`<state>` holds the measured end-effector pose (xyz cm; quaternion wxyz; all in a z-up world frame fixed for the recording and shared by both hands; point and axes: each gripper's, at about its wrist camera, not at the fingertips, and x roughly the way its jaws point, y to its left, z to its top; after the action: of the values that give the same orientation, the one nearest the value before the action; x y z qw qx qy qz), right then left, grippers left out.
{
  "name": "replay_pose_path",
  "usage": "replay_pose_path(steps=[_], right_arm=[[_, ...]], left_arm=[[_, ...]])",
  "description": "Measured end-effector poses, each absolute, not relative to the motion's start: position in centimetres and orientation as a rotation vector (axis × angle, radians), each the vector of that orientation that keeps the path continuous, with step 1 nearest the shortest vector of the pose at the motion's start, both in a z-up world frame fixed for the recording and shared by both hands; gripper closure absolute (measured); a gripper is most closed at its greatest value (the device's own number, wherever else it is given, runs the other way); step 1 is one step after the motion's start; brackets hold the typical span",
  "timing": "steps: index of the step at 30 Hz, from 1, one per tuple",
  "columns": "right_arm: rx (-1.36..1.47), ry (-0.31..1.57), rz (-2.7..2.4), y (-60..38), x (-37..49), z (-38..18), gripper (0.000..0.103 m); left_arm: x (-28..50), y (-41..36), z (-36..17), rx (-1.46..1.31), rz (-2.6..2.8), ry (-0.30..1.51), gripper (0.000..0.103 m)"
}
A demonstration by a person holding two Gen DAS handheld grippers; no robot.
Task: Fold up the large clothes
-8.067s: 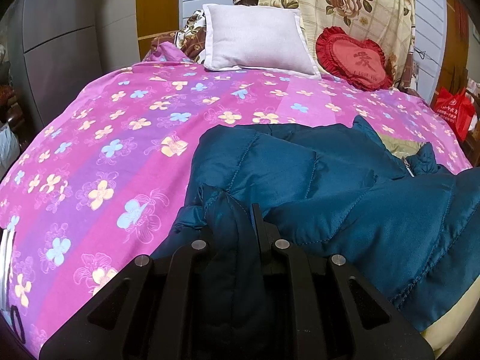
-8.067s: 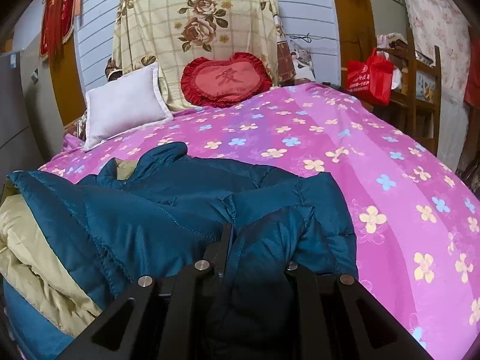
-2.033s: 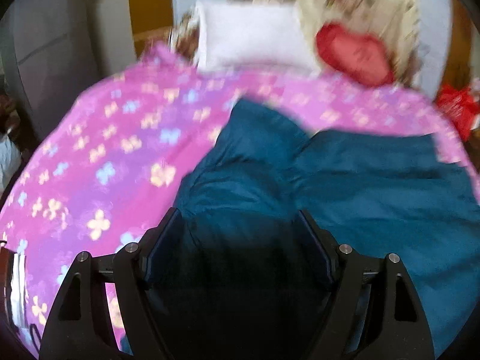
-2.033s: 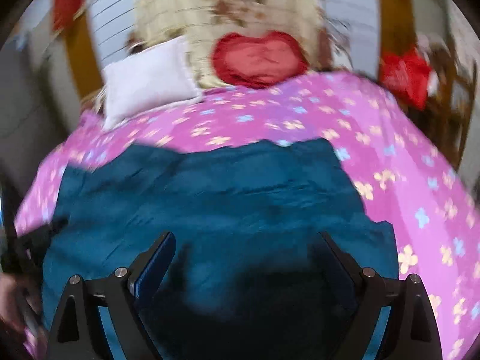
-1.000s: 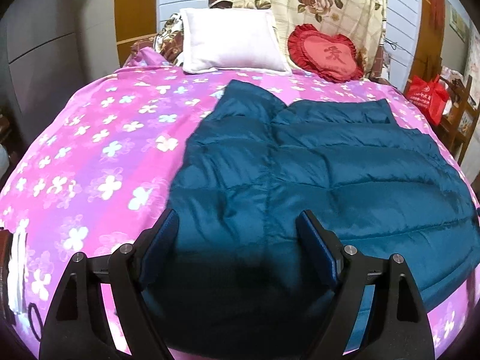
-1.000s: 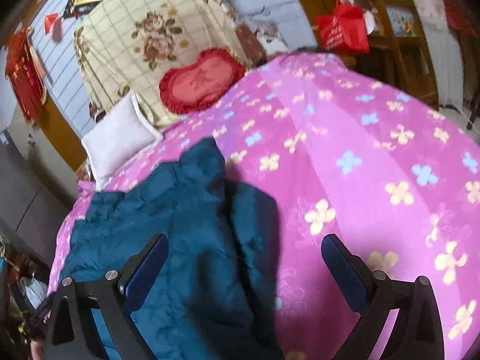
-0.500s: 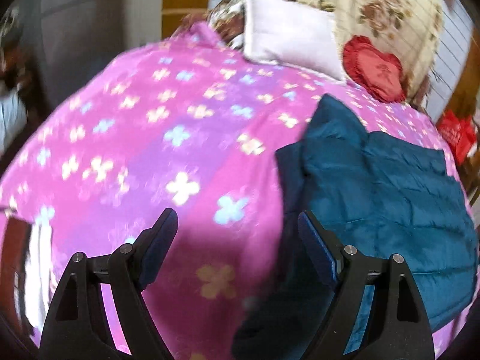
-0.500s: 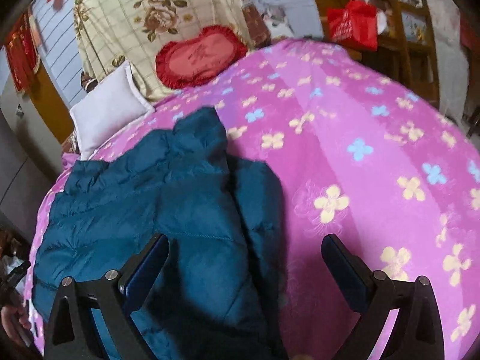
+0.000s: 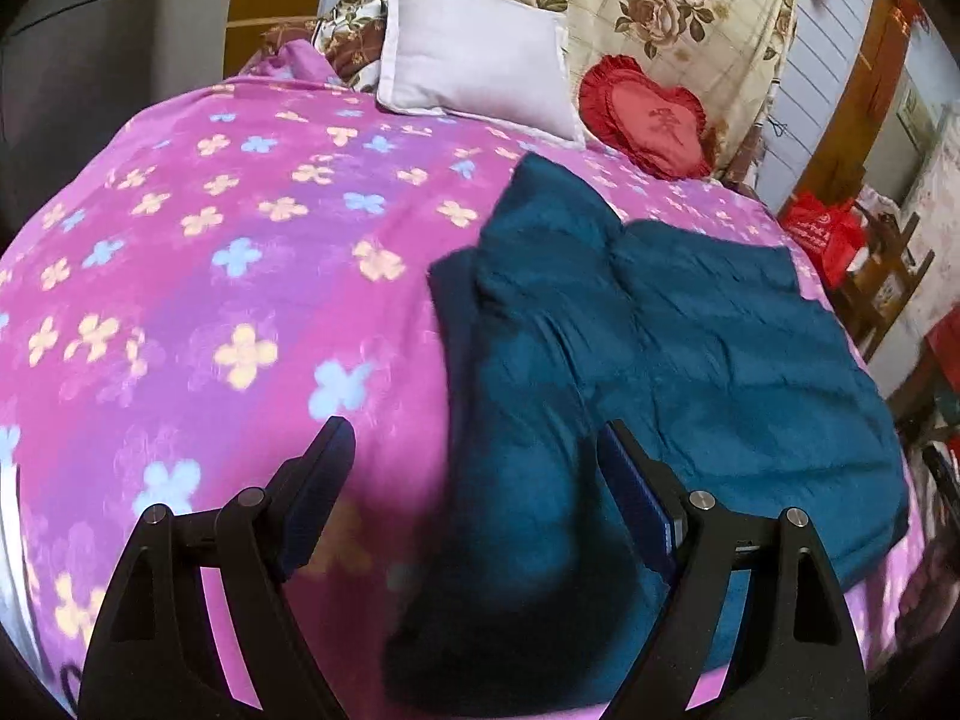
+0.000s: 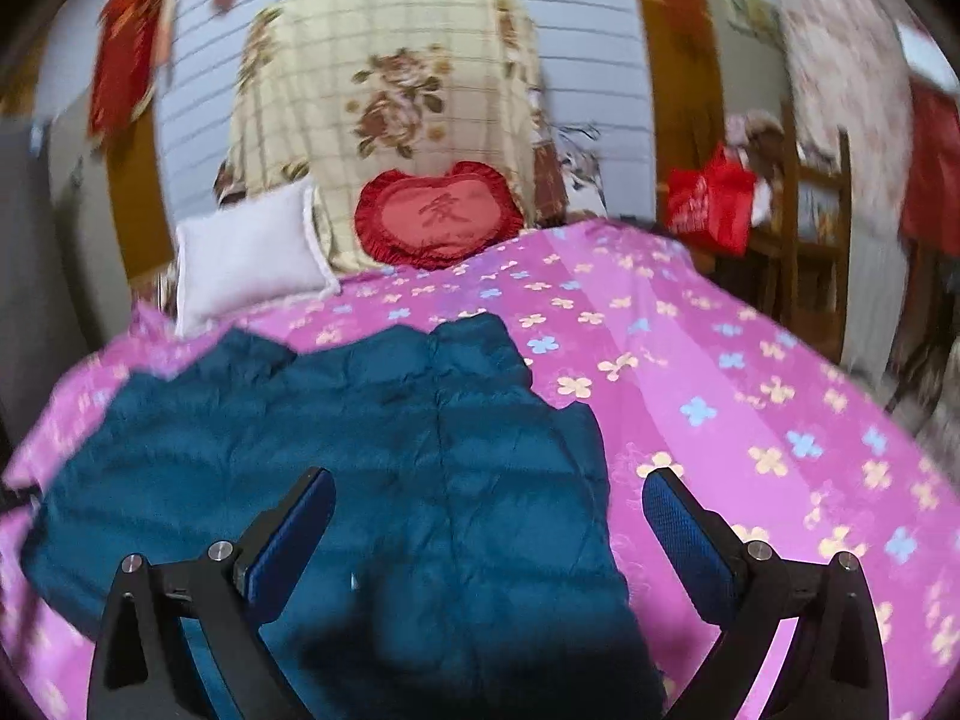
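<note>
A large teal quilted jacket [image 9: 690,360] lies spread flat on a bed with a pink flowered cover [image 9: 210,300]. My left gripper [image 9: 474,456] is open and empty, above the jacket's near left edge. In the right wrist view the jacket [image 10: 372,450] fills the lower left. My right gripper [image 10: 486,504] is open and empty, above the jacket's near right part.
A white pillow [image 9: 480,78] and a red heart cushion [image 9: 654,114] lie at the head of the bed by a rose-print cloth [image 10: 384,108]. A red bag [image 10: 708,204] and a wooden chair [image 10: 810,228] stand to the right of the bed.
Both grippers let go of the jacket, which now lies spread flat. The left view swung back right towards the jacket's left edge. The right view swung up and left over the jacket.
</note>
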<state>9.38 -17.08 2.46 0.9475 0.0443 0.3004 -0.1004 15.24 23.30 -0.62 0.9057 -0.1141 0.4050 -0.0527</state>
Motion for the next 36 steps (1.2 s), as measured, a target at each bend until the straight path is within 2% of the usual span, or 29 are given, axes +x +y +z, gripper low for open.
replay_pose_path(steps=[3,10,16,22,26,27,28,31,33,36], right_arm=[[0.009,0.611,-0.195,-15.8,9.2,1.8,0.001],[-0.006,0.661,-0.19,-15.7,10.2,0.3,0.001],[0.069,0.678,-0.186,-16.9,10.7,0.3,0.001],[0.187,0.661,-0.217,-19.9,10.3,0.9,0.001],[0.247,0.653,-0.228,-21.4,10.0,1.3,0.001],[0.248,0.649,-0.239,-21.8,10.0,1.5,0.001],[0.255,0.637,-0.25,-22.3,9.8,1.8,0.001],[0.292,0.604,-0.286,-24.3,9.3,2.4,0.001],[0.341,0.601,-0.304,-26.2,8.9,2.4,0.001],[0.419,0.629,-0.277,-28.4,9.0,1.7,0.001]], left_arm=[[18.2,23.8,0.1,-0.28,-0.137,0.82,0.02],[24.7,23.5,-4.1,-0.433,-0.253,1.065,0.019],[26.4,23.4,-4.4,-0.462,-0.309,1.031,0.016],[29.1,21.9,-4.4,-0.418,-0.328,1.111,0.015],[28.9,21.4,-4.3,-0.35,-0.313,1.095,0.016],[28.5,21.3,-4.3,-0.327,-0.305,1.075,0.025],[28.1,21.3,-4.3,-0.332,-0.311,1.055,0.04],[26.6,22.0,-4.4,-0.376,-0.293,0.996,0.06],[25.3,22.7,-4.6,-0.412,-0.273,0.962,0.064],[24.6,23.1,-5.0,-0.433,-0.265,0.949,0.063]])
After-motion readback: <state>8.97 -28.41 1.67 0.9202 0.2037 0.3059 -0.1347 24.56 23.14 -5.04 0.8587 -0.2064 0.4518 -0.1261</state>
